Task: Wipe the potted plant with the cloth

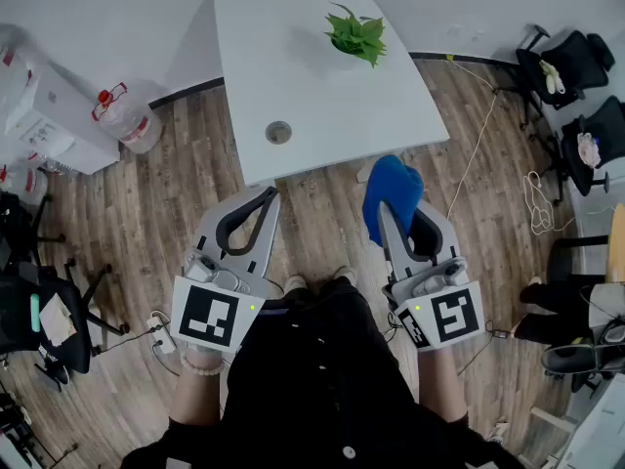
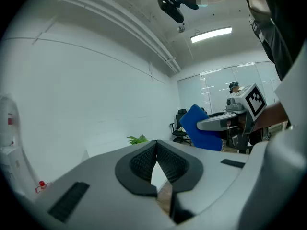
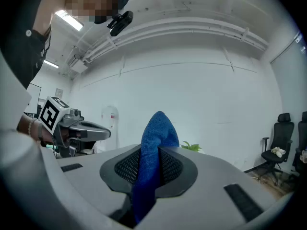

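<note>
1. The left tongs (image 1: 270, 195) sit at the lower left of the head view. Their jaws are pressed together with nothing between them, and in the left gripper view the ribbed pads meet at the tips.
2. The right tongs (image 1: 384, 213) sit just right of centre in the head view, clamped on a blue cloth (image 1: 394, 189). In the right gripper view the cloth is pinched between the two pads; a bunched fold rises past the tips and the rest hangs down below them.
3. The potted plant (image 1: 356, 35) stands upright on the white bench (image 1: 293, 76), at the top centre of the head view, toward the bench's right side. It is well apart from both tongs and from the cloth.
4. Both tongs are held just short of the bench's near edge, over the wooden floor (image 1: 322, 213), and point roughly level toward the bench.
5. A round hole (image 1: 278, 132) lies in the bench top near that near edge, left of the plant.
6. A clear water jug (image 1: 137, 125) with a red cap stands on the floor at the upper left, and black office chairs (image 1: 576, 62) line the right edge.
</note>
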`<state>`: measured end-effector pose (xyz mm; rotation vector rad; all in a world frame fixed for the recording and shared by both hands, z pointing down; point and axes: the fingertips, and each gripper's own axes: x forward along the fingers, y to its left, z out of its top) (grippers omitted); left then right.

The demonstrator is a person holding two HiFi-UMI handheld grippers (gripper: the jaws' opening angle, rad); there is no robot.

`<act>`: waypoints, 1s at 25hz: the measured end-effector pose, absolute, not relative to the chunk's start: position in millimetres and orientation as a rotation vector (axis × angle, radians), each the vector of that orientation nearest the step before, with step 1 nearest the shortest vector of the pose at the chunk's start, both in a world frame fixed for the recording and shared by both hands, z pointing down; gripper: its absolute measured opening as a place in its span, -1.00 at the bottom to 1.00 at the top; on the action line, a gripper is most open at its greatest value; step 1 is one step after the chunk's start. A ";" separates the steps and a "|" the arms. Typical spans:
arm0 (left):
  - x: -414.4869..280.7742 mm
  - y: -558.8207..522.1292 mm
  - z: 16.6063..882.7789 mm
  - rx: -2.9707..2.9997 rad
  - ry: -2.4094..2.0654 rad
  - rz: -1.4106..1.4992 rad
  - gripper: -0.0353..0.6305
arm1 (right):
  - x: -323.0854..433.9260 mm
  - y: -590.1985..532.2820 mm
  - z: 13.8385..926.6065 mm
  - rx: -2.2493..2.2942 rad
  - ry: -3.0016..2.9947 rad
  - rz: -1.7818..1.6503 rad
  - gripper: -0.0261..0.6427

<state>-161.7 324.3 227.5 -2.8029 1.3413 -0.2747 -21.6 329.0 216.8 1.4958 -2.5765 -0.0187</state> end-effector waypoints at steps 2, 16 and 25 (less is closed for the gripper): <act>-162.8 322.5 226.9 -2.801 1.343 -0.273 -0.85 | -23.9 328.6 215.8 1.492 -2.582 -0.026 -0.64; -166.8 321.7 227.1 -2.808 1.339 -0.251 -0.85 | -30.2 329.7 215.5 1.490 -2.585 -0.030 -0.64; -177.0 321.0 225.2 -2.795 1.349 -0.233 -0.85 | -34.1 328.9 210.1 1.514 -2.609 -0.008 -0.64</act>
